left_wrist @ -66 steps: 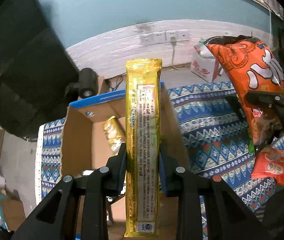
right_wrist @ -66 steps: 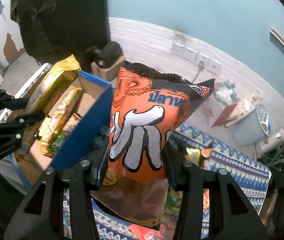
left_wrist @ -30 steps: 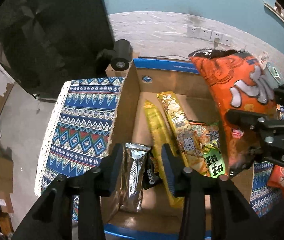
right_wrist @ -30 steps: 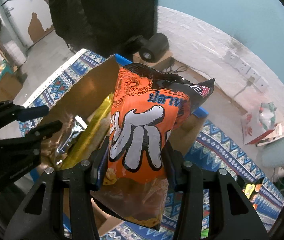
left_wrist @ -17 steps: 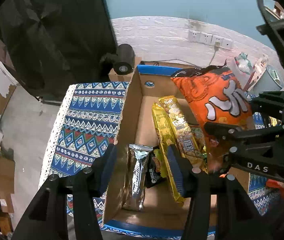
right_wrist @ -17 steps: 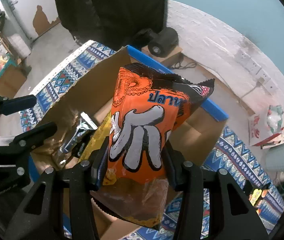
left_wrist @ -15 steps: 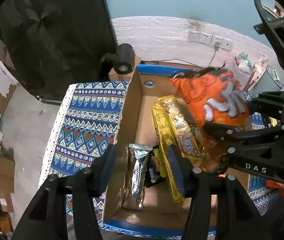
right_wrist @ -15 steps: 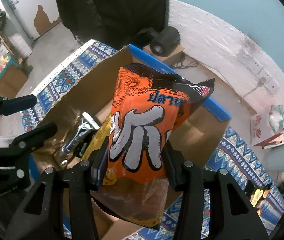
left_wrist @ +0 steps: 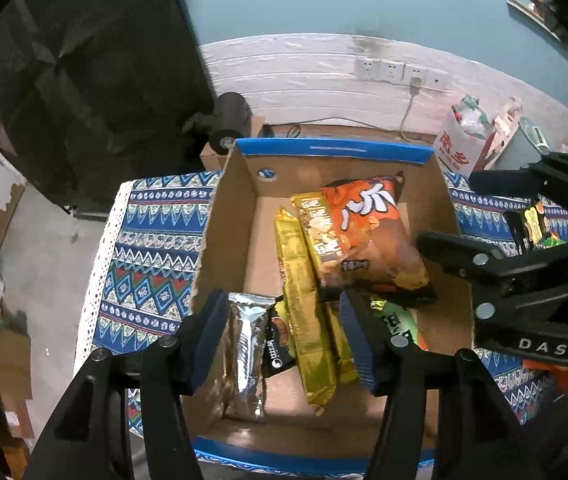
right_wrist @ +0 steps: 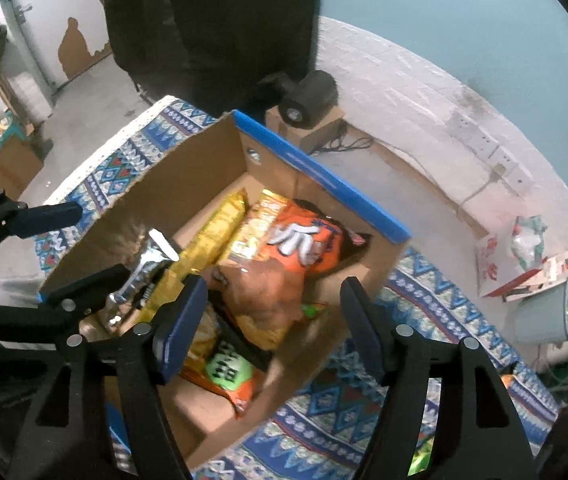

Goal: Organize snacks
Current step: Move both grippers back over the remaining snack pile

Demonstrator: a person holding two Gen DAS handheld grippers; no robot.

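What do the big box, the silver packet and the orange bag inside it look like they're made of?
Open brown box with blue rim: apparently corrugated cardboard, matte, with raw-cut edges. Long silver snack packet: probably metallised plastic film, mirror-shiny and crinkled. Orange chip bag with white lettering: likely glossy printed plastic film, creased and reflecting light.

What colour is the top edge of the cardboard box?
Blue, on the cardboard box; clearest in the left wrist view.

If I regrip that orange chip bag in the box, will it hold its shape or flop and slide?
The orange chip bag looks puffy and crinkled, so it probably dents under the fingers and sags. Its glossy film may slip. It rests tilted on the gold packets, so a push would likely slide it off them.
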